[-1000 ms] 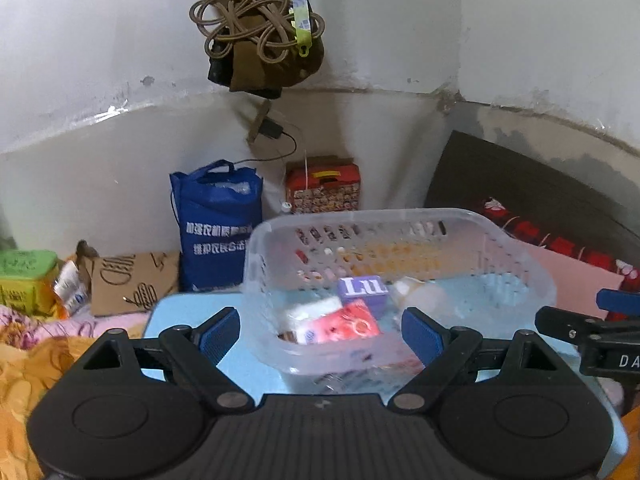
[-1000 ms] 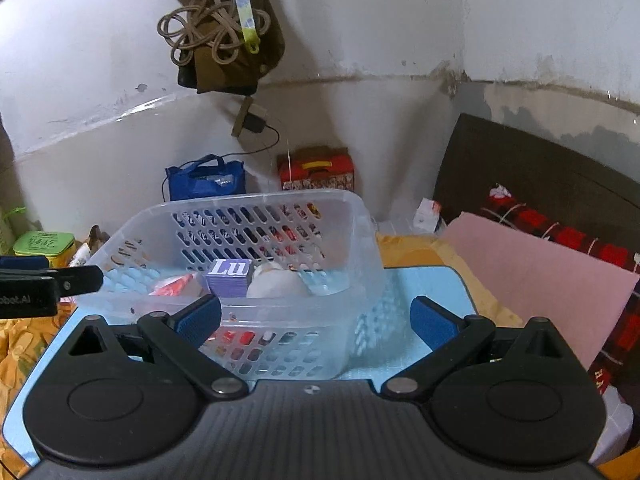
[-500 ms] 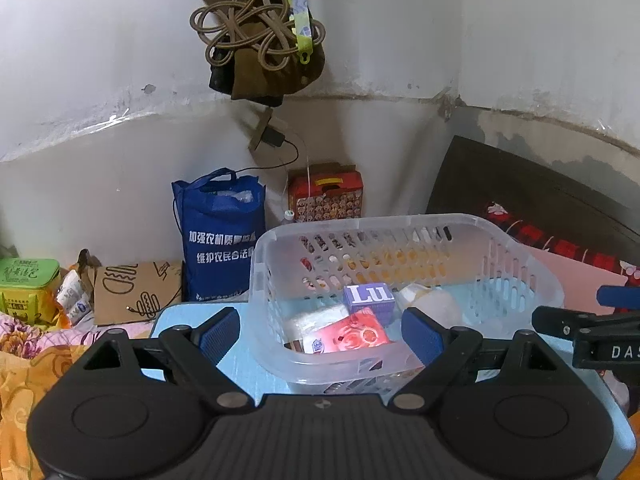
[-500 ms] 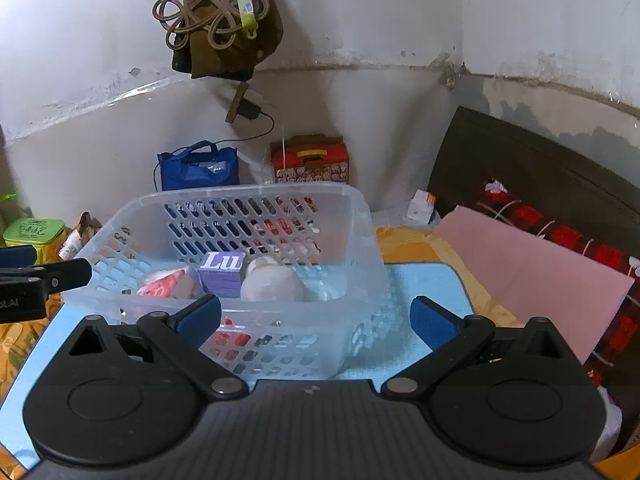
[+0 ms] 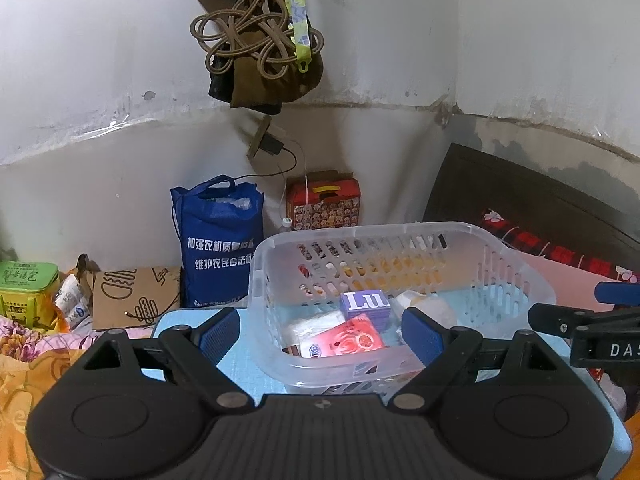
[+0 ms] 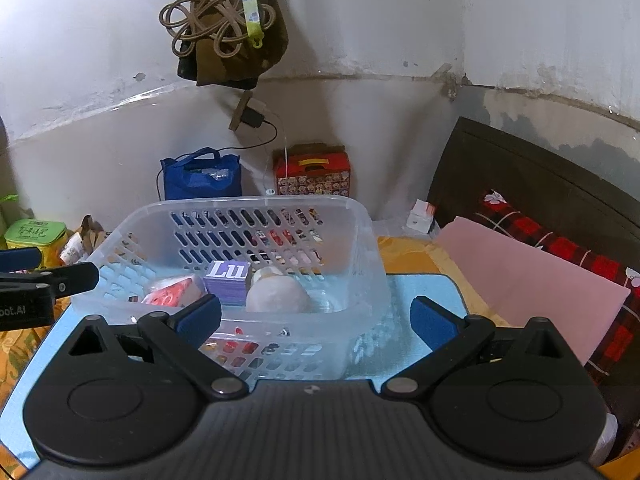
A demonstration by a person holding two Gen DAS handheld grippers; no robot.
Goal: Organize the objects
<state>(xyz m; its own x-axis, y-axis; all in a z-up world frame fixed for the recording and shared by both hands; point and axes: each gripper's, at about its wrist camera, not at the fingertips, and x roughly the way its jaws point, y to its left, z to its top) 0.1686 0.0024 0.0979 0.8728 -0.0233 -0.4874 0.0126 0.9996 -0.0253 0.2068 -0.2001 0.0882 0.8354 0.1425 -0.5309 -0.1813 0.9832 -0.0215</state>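
Where the two plastered walls meet, a dark wooden headboard (image 6: 532,184) leans at about two o'clock, and a smooth pink sheet (image 6: 528,276) lies flat below it. Spread under everything is a light-blue mat (image 6: 420,300) with a fine woven grain. On it sits the clear plastic basket (image 5: 508,264), rectangular with rounded corners and slotted walls, straight ahead at twelve o'clock from both grippers. A glossy blue fabric tote (image 5: 218,240) with white lettering stands at eleven o'clock against the wall, and beside it a red printed box (image 5: 324,200) with a yellow handle.

Inside the basket lie a pale, rounded lump (image 6: 276,296) wrapped in something crinkly, a red and white tissue pack (image 5: 344,340), soft-sided and flat, and a small purple box (image 5: 366,305), touching the pack's far edge.

Both tools tilt gently downward toward the basket. The left gripper (image 5: 320,330) has its ribbed blue pads spread wide, holding nothing, the basket's near rim showing between them. The right gripper (image 6: 316,316) is likewise spread wide and empty, straddling the basket's near right corner without touching it.
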